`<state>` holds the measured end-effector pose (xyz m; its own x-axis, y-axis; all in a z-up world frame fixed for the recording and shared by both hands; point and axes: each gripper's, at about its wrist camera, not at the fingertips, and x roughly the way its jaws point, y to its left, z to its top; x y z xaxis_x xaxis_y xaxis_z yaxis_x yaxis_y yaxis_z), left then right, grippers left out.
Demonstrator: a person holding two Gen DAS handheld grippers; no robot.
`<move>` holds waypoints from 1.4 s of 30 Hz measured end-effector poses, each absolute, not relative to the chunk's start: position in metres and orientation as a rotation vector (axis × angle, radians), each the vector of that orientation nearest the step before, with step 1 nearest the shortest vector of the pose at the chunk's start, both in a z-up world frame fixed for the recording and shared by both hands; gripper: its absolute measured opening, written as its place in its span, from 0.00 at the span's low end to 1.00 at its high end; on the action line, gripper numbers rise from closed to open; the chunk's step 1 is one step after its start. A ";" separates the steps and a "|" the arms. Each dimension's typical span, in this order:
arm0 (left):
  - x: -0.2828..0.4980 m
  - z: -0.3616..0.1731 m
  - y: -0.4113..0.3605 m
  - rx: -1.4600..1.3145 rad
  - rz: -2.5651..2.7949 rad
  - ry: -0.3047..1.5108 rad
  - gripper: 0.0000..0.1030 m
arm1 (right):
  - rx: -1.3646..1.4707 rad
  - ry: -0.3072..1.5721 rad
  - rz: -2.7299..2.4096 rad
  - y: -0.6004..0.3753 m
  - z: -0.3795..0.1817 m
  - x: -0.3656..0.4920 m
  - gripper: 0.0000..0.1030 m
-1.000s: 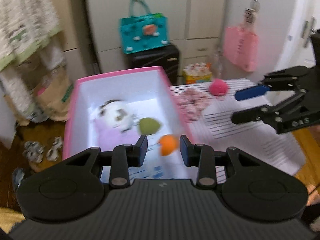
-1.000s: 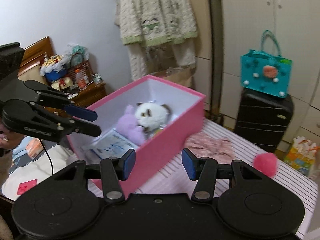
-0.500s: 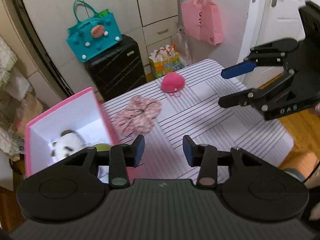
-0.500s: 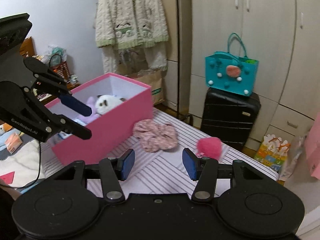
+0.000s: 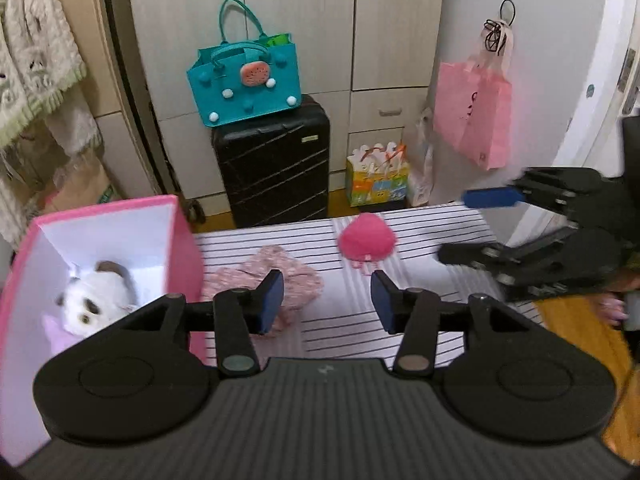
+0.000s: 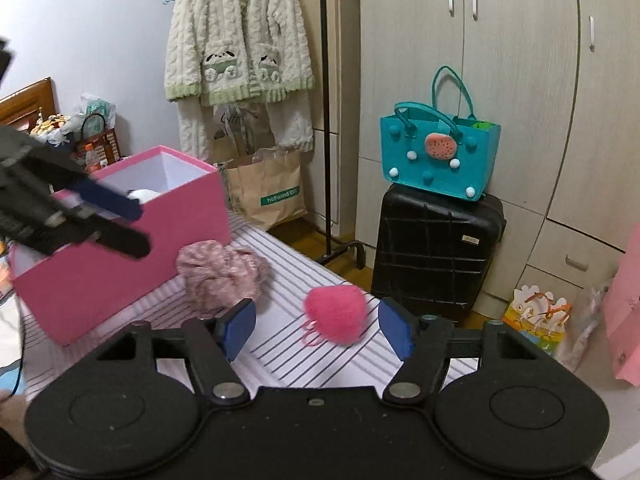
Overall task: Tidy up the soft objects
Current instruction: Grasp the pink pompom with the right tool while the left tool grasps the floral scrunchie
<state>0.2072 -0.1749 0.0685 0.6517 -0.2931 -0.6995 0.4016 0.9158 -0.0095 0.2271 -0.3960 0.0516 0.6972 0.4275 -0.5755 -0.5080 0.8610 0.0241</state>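
Bench (image 5: 432,220): covered with a white cloth with dark stripes; it carries the pink box, the scrunchie and the pompom.
Pink box (image 6: 120,248): open-topped, white inside, standing at the left end of the bench in both views.
Box contents: a white plush toy (image 5: 96,300) with dark eye patches lies against the far wall, on a pale purple soft item (image 5: 54,334) that is only partly visible. In the right wrist view only the top of the plush shows above the rim.
Black suitcase (image 6: 436,248): upright on the floor past the far edge of the bench, with a teal bag (image 6: 438,160) standing on top.
Right claw (image 6: 318,328): jaws spread and just opening wider, nothing pressed between the pads. The pompom sits just ahead of the fingertips, inside the line of the gap, nearer the right pad, not touching either.
Left claw (image 5: 327,302): jaws spread and just opening, nothing between the pads. The scrunchie lies just beyond the left fingertip, partly hidden behind it; the pompom lies further ahead, slightly right of the gap.
Scrunchie (image 6: 222,276): pink patterned fabric, bunched, lying on the bench just beside the pink box on its right.
Pompom (image 6: 336,312): bright pink, fluffy, with a thin pink loop at its near side; it rests on the bench right of the scrunchie, apart from it, near the far edge.
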 end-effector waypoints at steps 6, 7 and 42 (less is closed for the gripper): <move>0.207 0.041 -0.191 0.165 -0.271 0.688 0.50 | -0.095 0.608 0.560 -0.402 0.021 0.254 0.71; 0.209 0.036 -0.192 0.164 -0.268 0.671 0.54 | -0.093 0.605 0.563 -0.402 0.016 0.256 0.71; 0.297 -0.064 -0.175 0.057 -0.021 0.829 0.42 | -0.108 0.625 0.504 -0.368 -0.047 0.300 0.74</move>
